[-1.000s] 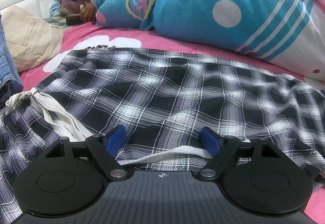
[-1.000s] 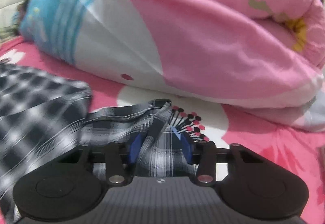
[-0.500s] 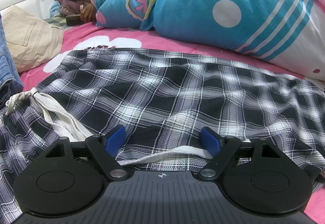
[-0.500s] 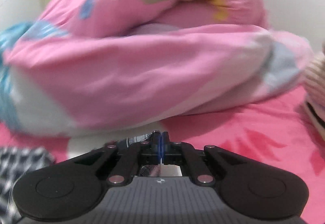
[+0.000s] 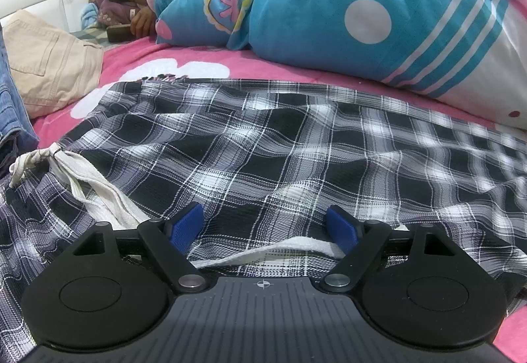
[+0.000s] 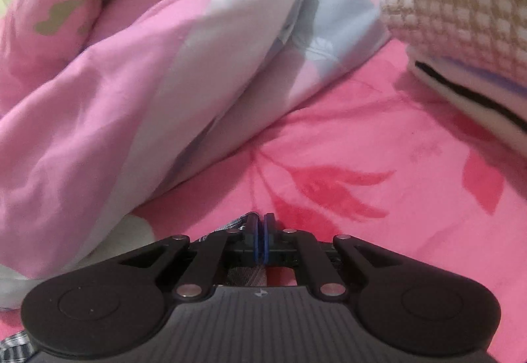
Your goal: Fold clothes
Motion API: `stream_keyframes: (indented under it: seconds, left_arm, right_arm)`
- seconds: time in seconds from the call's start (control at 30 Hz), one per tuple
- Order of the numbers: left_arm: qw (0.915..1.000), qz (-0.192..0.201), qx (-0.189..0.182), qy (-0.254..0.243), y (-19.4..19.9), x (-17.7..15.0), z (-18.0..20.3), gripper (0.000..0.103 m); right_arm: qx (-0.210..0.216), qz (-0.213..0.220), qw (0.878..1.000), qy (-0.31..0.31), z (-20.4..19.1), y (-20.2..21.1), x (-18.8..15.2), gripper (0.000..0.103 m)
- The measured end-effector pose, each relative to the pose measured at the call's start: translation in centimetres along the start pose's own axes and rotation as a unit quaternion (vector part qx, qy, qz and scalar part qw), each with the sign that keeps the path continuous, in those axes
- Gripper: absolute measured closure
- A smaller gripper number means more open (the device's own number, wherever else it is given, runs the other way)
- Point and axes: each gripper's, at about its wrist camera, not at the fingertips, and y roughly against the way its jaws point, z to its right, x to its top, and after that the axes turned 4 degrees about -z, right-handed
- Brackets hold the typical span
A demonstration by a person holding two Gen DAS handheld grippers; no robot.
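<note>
Between the wide-apart jaws of the left gripper (image 5: 263, 224) lies the plaid garment (image 5: 280, 149), spread flat on the pink bed sheet (image 6: 362, 149) for folding; the right gripper (image 6: 262, 241) is clamped on its edge, having just eased slightly, likely to draw it taut.

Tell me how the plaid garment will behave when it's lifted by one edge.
Probably floppy: the plaid garment lies in soft wrinkles on the bed. Likely light, since the cloth looks thin. Its white drawstring may dangle or snag.
</note>
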Motion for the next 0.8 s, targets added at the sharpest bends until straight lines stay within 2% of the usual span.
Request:
stream_keyframes:
  seconds: [0.03, 0.1, 0.17, 0.23, 0.27, 0.37, 0.47, 0.53, 0.6, 0.67, 0.73, 0.8]
  left_arm:
    - [1.0, 0.0, 0.0, 0.0, 0.0, 0.0, 0.0, 0.02]
    - [1.0, 0.0, 0.0, 0.0, 0.0, 0.0, 0.0, 0.02]
    - [1.0, 0.0, 0.0, 0.0, 0.0, 0.0, 0.0, 0.02]
    - [1.0, 0.0, 0.001, -0.001, 0.0, 0.0, 0.0, 0.02]
    - [1.0, 0.0, 0.001, -0.001, 0.0, 0.0, 0.0, 0.02]
    - [1.0, 0.001, 0.002, -0.001, 0.1, 0.0, 0.0, 0.02]
    - [1.0, 0.001, 0.002, 0.0, 0.1, 0.0, 0.0, 0.02]
    - [1.0, 0.0, 0.001, 0.001, 0.1, 0.0, 0.0, 0.02]
    - [1.0, 0.0, 0.0, 0.002, 0.1, 0.0, -0.1, 0.02]
    - [1.0, 0.0, -0.001, 0.002, 0.1, 0.0, -0.1, 0.02]
    - [1.0, 0.0, -0.001, 0.003, 0.1, 0.0, -0.1, 0.02]
    - [1.0, 0.001, -0.002, 0.004, 0.1, 0.0, -0.2, 0.02]
  right_arm:
    - [0.002, 0.005, 1.0, 0.005, 0.1, 0.3, -0.1, 0.076]
    - [-0.002, 0.038, 0.999, 0.019, 0.5, 1.7, 0.0, 0.064]
    - [0.002, 0.07, 0.997, 0.029, 0.5, 3.7, 0.1, 0.063]
    - [0.017, 0.084, 0.995, 0.056, -0.4, 5.4, -0.1, 0.062]
    - [0.029, 0.079, 0.994, 0.074, -1.2, 6.0, -0.5, 0.062]
    - [0.093, 0.015, 0.986, 0.137, -5.5, 5.8, -3.0, 0.065]
    - [0.134, -0.045, 0.965, 0.221, -11.3, 3.9, -6.9, 0.07]
    - [0.16, -0.084, 0.944, 0.275, -15.2, 2.6, -9.6, 0.078]
    - [0.156, -0.102, 0.933, 0.307, -18.3, 0.6, -11.0, 0.079]
    - [0.13, -0.12, 0.933, 0.314, -20.7, -2.4, -11.6, 0.079]
    - [0.119, -0.093, 0.933, 0.327, -22.2, -3.9, -11.3, 0.081]
    - [0.105, -0.084, 0.945, 0.299, -22.7, -4.8, -10.1, 0.083]
